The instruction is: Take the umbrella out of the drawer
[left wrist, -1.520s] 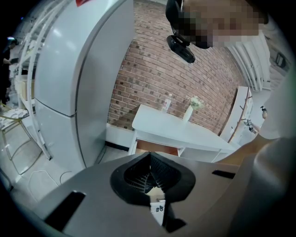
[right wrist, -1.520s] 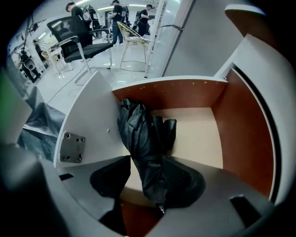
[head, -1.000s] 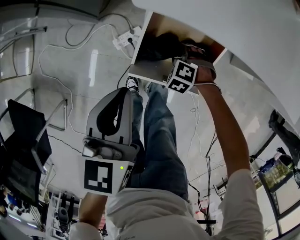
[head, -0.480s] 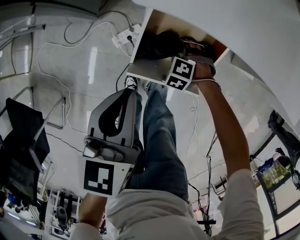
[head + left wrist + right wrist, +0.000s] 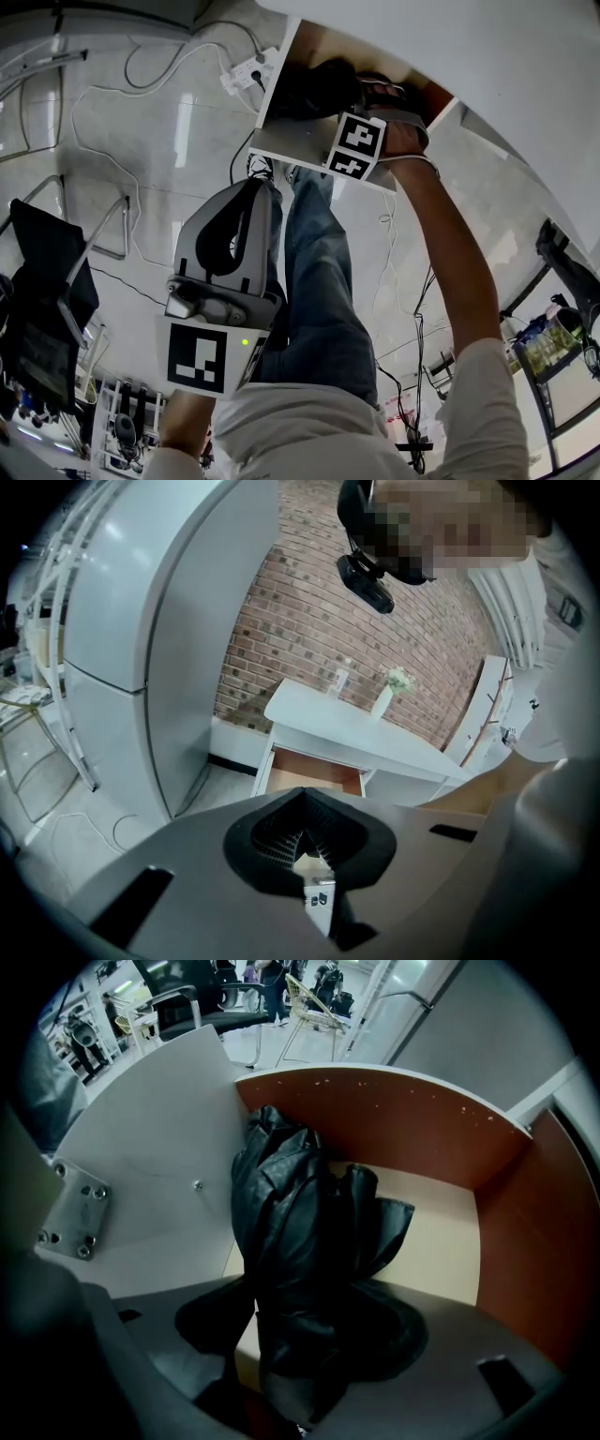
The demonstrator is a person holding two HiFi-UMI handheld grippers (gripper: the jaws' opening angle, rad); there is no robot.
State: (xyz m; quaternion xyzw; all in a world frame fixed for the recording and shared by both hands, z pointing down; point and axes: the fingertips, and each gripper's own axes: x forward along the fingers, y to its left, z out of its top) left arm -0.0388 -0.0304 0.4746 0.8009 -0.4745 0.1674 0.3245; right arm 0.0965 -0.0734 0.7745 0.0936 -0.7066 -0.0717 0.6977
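Observation:
A folded black umbrella lies in the open drawer, against its white left wall. My right gripper points steeply down into the drawer. Its jaws have just been opening and stand wide, with the umbrella's near end between them; I see no pad pressing on it. In the head view the umbrella is a dark mass inside the drawer, with the right gripper reaching in beside it. My left gripper hangs low at the person's left side, shut and empty, and the left gripper faces the room.
A white power strip and loose cables lie on the floor left of the drawer. A black chair stands at the far left. The person's legs are below the drawer. A tall white cabinet and a white desk show ahead.
The right gripper's marker cube has rolled a little and shifted slightly left at the drawer's front. The left gripper has kept its place.

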